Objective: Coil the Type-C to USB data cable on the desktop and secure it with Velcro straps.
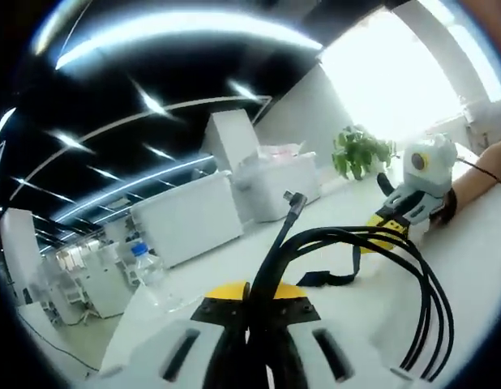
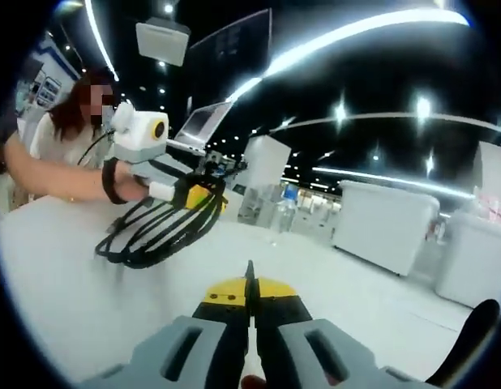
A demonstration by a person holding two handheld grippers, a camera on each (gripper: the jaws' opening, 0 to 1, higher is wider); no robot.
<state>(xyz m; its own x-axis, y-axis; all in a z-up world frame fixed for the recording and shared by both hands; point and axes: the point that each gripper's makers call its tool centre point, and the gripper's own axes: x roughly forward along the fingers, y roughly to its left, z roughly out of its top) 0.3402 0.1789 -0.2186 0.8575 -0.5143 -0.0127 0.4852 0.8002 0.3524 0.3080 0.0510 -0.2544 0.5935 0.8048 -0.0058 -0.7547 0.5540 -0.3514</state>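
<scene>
**Open office hall under strip lights**

You work at a white counter (image 1: pixel 477 243) in a wide hall with a dark ceiling crossed by long light strips (image 2: pixel 356 32). White cabinets (image 1: pixel 190 215) stand behind it, a potted plant (image 1: pixel 360 152) sits by a bright window (image 1: pixel 396 73), and a laptop (image 2: pixel 203 126) stands open.

Water bottle (image 1: pixel 145 263) nr white bins (image 1: pixel 276 185), plant (image 1: pixel 360 151), open laptop (image 2: pixel 200 126) behind.

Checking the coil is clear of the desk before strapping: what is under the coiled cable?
In the right gripper view the coiled cable hangs from the left tool above bare white desk; nothing lies beneath it.
</scene>
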